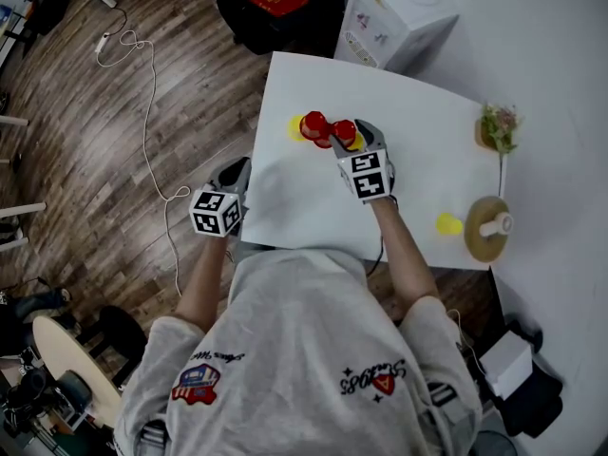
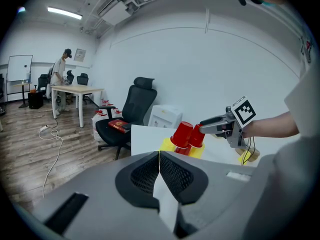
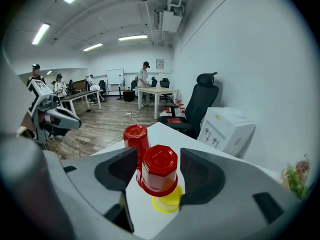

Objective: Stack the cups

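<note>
Two red cups stand upside down on the white table (image 1: 313, 198), each capping a yellow cup. One red cup (image 3: 159, 169) on its yellow cup (image 3: 167, 202) sits between the pads of my right gripper (image 3: 159, 159), which is open with a gap at the pads. The other red cup (image 3: 136, 136) stands just behind it to the left. From above, the right gripper (image 1: 350, 139) is at the nearer red cup (image 1: 344, 131), beside the second red cup (image 1: 313, 123). My left gripper (image 1: 237, 174) hangs off the table's left edge, shut and empty.
A lone yellow cup (image 1: 448, 223) lies by a wooden disc stand (image 1: 489, 226) at the table's right. A small plant (image 1: 498, 126) stands at the far right. A white water dispenser (image 1: 394, 17) and a black office chair (image 2: 135, 109) are beyond the table.
</note>
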A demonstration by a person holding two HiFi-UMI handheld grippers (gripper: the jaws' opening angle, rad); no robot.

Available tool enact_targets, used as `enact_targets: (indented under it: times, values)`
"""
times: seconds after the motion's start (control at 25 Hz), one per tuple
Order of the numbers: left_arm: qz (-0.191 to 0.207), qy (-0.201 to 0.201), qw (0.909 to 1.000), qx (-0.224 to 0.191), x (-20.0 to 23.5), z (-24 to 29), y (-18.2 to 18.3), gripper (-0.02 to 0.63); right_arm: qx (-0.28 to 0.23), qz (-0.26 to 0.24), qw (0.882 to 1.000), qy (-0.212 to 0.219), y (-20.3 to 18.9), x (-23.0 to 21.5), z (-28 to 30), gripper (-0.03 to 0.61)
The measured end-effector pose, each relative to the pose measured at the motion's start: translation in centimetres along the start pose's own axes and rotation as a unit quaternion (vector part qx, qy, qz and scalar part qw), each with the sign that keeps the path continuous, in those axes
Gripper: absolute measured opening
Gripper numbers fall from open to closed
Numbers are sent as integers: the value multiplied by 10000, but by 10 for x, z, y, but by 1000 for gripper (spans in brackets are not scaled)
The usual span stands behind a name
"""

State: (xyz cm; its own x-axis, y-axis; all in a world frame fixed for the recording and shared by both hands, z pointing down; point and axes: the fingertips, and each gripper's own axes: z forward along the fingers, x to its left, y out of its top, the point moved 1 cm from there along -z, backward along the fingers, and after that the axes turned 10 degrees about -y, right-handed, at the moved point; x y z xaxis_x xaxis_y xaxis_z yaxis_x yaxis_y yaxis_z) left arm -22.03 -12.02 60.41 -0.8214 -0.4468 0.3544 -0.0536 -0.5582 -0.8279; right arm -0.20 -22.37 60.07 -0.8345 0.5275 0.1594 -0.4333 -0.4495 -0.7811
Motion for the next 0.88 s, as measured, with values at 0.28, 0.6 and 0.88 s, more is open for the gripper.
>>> enact_targets:
  times: [0.28,0.6,0.88]
  values:
    - [109,-230,9997,64,-7,16,5,6,-271,414,9983,-303,5,-21,-25,270]
    - [405,-745,9962,201,-46,57,15,6,-193,1275,9840,-1229,-56,-102,-67,262]
    - [657,-1072,9915,329,-71,83,23,6,26,2186,9498,-2236,-128,-169,-119,256]
